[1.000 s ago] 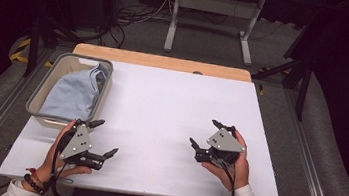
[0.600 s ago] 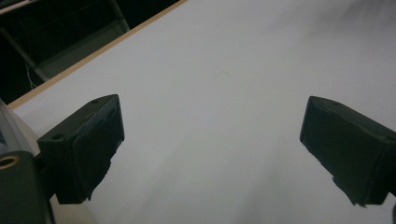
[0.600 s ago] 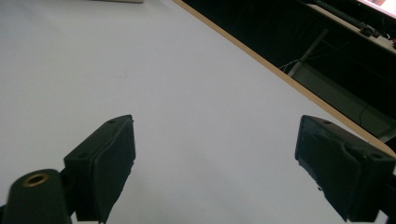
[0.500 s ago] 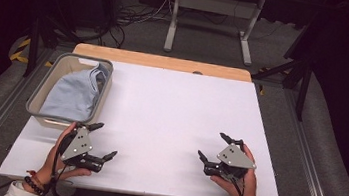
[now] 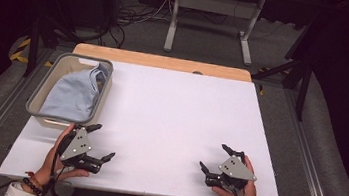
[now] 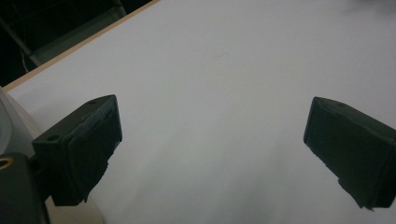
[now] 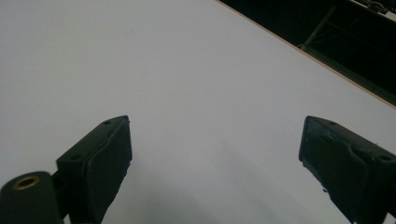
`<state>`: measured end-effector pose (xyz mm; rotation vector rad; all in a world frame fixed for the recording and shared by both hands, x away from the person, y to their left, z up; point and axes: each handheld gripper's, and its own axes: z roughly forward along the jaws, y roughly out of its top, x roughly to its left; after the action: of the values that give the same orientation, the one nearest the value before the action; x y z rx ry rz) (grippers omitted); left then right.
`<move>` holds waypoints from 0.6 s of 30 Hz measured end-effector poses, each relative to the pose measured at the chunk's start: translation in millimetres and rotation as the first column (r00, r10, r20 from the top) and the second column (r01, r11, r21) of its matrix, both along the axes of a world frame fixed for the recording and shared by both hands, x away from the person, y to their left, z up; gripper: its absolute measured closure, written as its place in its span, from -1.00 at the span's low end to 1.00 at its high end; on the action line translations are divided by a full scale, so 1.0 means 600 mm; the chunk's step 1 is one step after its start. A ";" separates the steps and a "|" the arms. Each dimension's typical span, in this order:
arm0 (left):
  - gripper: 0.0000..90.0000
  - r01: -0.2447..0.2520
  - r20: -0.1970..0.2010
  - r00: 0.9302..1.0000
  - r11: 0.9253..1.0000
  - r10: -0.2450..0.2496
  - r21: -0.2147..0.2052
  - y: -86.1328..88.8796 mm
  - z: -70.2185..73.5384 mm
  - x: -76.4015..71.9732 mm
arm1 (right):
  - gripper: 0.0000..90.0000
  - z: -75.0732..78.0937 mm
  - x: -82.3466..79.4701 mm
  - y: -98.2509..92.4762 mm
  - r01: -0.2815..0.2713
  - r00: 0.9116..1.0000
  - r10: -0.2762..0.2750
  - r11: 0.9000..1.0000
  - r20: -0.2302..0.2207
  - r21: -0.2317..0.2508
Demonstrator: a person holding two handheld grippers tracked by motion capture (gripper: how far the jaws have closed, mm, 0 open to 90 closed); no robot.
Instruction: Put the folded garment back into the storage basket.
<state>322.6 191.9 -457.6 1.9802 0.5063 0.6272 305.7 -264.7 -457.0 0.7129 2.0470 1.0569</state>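
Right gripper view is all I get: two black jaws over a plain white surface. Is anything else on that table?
Observer: Yes. A grey rectangular basket sits at the table's far left.
Operator: Is the basket empty?
Observer: No, a light blue crumpled cloth lies inside it.
Operator: Where is the other gripper?
Observer: The left gripper, jaws open, is at the near edge just in front of the basket, while the right gripper is at the near right, also open.
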 end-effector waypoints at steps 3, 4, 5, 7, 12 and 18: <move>-0.89 -0.001 -0.004 1.000 1.000 0.001 0.006 -0.001 -0.001 0.000 | -0.77 -0.003 -0.003 0.003 -0.014 1.000 0.014 1.000 -0.005 0.007; -0.89 0.002 -0.005 1.000 1.000 -0.002 0.007 -0.001 -0.002 0.000 | -0.77 -0.003 -0.003 0.004 -0.015 1.000 0.015 1.000 -0.001 0.006; -0.89 0.003 -0.006 1.000 1.000 -0.003 0.006 -0.002 -0.002 0.000 | -0.77 -0.002 -0.003 0.004 -0.017 1.000 0.016 1.000 0.006 0.003; -0.89 0.005 0.000 1.000 1.000 -0.005 0.010 -0.005 -0.001 0.000 | -0.77 -0.001 -0.003 0.005 -0.019 1.000 0.019 1.000 0.006 0.008; -0.88 0.013 -0.003 1.000 1.000 -0.013 0.019 -0.006 -0.002 0.000 | -0.77 -0.001 -0.001 0.007 -0.017 1.000 0.017 1.000 0.004 0.016; -0.88 0.019 0.004 1.000 1.000 -0.019 0.007 -0.003 0.001 -0.003 | -0.77 0.002 -0.003 0.014 -0.018 1.000 0.018 1.000 0.010 0.011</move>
<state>320.6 190.1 -457.1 1.9875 0.4833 0.6216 303.8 -256.3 -455.9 0.6953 2.0439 1.0809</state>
